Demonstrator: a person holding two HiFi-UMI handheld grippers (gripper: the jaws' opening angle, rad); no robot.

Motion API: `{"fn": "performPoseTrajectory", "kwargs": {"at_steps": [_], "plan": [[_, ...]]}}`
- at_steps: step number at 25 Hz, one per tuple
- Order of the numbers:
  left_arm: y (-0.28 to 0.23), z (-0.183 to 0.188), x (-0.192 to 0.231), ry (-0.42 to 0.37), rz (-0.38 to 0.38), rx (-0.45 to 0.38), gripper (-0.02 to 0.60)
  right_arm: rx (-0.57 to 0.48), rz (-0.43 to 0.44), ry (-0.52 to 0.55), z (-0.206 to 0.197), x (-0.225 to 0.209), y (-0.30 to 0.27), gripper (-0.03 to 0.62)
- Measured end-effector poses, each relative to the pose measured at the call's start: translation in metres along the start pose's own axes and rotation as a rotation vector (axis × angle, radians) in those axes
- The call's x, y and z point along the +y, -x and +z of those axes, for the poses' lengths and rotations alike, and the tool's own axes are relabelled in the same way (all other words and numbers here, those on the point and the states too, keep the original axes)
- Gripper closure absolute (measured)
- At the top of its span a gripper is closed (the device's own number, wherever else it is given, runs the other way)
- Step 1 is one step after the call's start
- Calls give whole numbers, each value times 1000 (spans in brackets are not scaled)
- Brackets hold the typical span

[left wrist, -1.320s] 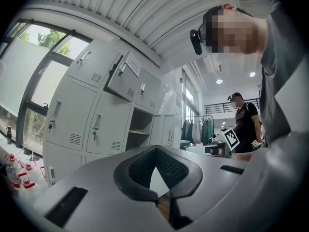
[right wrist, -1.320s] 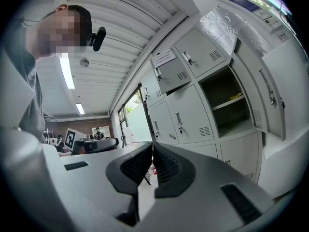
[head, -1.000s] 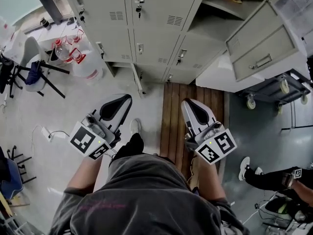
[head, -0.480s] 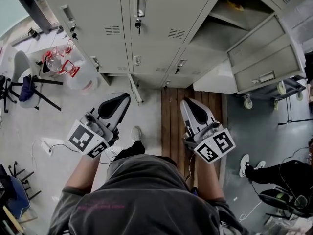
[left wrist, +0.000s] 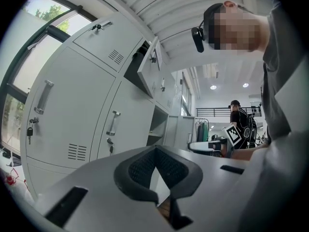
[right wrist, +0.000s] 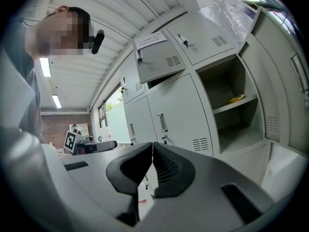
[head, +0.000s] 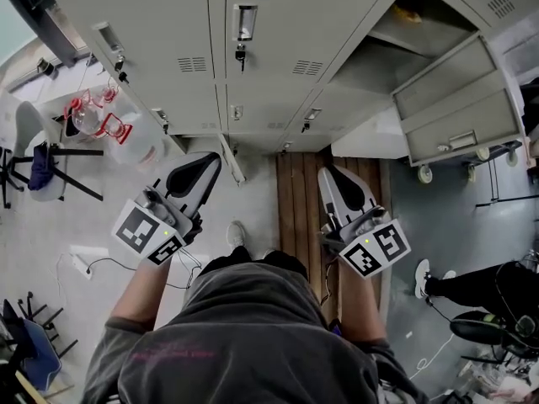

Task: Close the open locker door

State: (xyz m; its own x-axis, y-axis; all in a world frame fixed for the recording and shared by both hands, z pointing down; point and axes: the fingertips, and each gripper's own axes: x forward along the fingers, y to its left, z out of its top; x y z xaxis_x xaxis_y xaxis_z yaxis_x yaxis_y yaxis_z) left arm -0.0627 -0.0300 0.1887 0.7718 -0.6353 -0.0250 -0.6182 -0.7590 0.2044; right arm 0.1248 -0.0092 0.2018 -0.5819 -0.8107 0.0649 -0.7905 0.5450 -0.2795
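Observation:
The grey lockers [head: 269, 49] fill the top of the head view. One tall door [head: 455, 99] stands swung open at the right, baring a shelved compartment [right wrist: 231, 105] with a small yellow thing on its shelf. An upper door [right wrist: 157, 57] with a paper label also hangs ajar, as does a low door [head: 227, 156]. My left gripper [head: 212, 158] and right gripper [head: 327, 172] are held level in front of the lockers, both shut and empty, touching no door. In the gripper views, the left gripper [left wrist: 155, 150] and the right gripper [right wrist: 152, 145] show their pads pressed together.
Wooden boards [head: 299, 183] lie on the floor under the right gripper. Water jugs with red handles [head: 126, 129] and a chair [head: 34, 154] stand at the left. A wheeled cart [head: 429, 173] sits under the open door. Another person [head: 476, 286] is at the right.
The lockers have grown larger and nearer in the head view, and both grippers have been carried forward toward them. The jaws stay shut.

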Motion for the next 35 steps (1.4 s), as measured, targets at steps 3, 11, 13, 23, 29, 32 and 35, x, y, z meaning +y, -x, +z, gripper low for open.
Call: {"fn": "performPoseTrajectory", "kwargs": {"at_steps": [3,11,13,23,29,32,35], "plan": [[-8,2,3,-9,-13,3,568,-11,-15,1,4,-7,-4,571],[-46,4,-5,-24,-69,18,568,-51,-70,1,19,-38,5,571],[-60,4,-7,-28,-84,25,568,-64,-94,1,25,-52,11,571],[-158,-1,-53,-58,-210,52,568,-142,-256,16,57,-143,71,571],[-222,-9,-91,-64,-296,66,568,-179,-342,53,83,-194,112,571],[-249,-12,-111,-67,-339,74,568,-203,-411,52,91,-222,142,569],[-273,-15,-129,-70,-372,80,568,-228,-456,57,102,-246,165,569]]}}
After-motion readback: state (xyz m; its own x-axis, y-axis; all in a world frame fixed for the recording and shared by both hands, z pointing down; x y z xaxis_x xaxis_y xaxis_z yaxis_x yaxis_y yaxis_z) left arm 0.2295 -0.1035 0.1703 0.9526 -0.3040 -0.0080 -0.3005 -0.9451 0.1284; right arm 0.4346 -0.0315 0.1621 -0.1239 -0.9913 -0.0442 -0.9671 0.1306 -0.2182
